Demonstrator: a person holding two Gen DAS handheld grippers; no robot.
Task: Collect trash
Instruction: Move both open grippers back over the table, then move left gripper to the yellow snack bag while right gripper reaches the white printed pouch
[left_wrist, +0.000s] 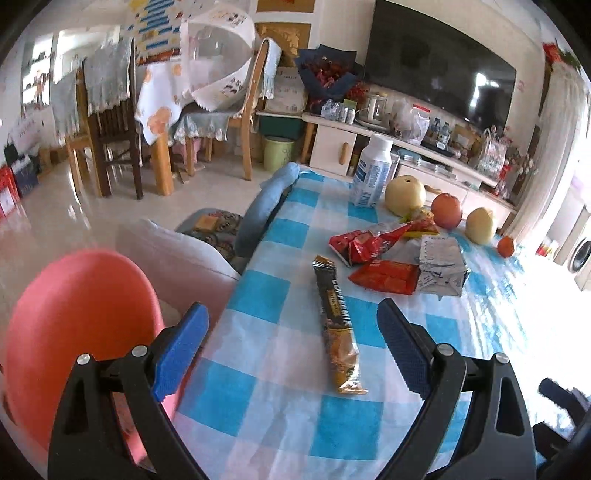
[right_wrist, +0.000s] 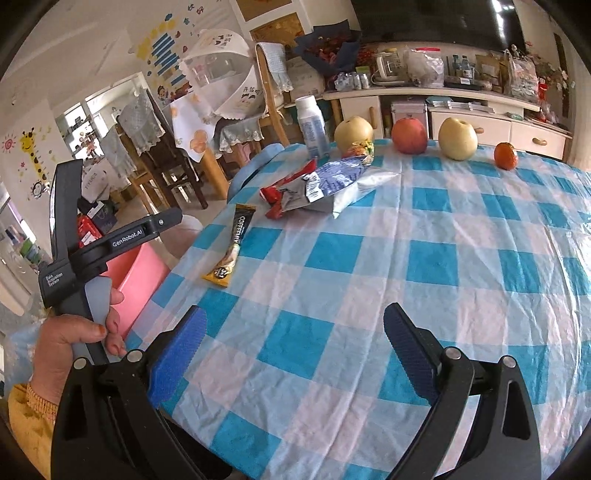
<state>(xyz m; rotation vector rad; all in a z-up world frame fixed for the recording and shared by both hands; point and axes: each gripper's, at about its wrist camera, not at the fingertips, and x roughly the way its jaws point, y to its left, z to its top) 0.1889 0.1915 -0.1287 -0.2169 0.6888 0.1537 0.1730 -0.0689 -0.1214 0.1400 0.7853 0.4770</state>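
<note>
Coffee sachet (left_wrist: 339, 328) flat on tablecloth, crumpled wrappers (left_wrist: 399, 258) beyond

A pale, glossy tiled floor (left_wrist: 92, 206) reflects daylight that floods in from the far right, and a large dark television (left_wrist: 439, 62) hangs above a long white cabinet (left_wrist: 369, 147) crowded with bottles and bags. Wooden dining chairs (left_wrist: 107, 122) draped in lace stand around a cloth-covered dining table (left_wrist: 162, 96), and cartoon stickers, a giraffe (right_wrist: 31, 155) among them, decorate the cream walls.
</note>
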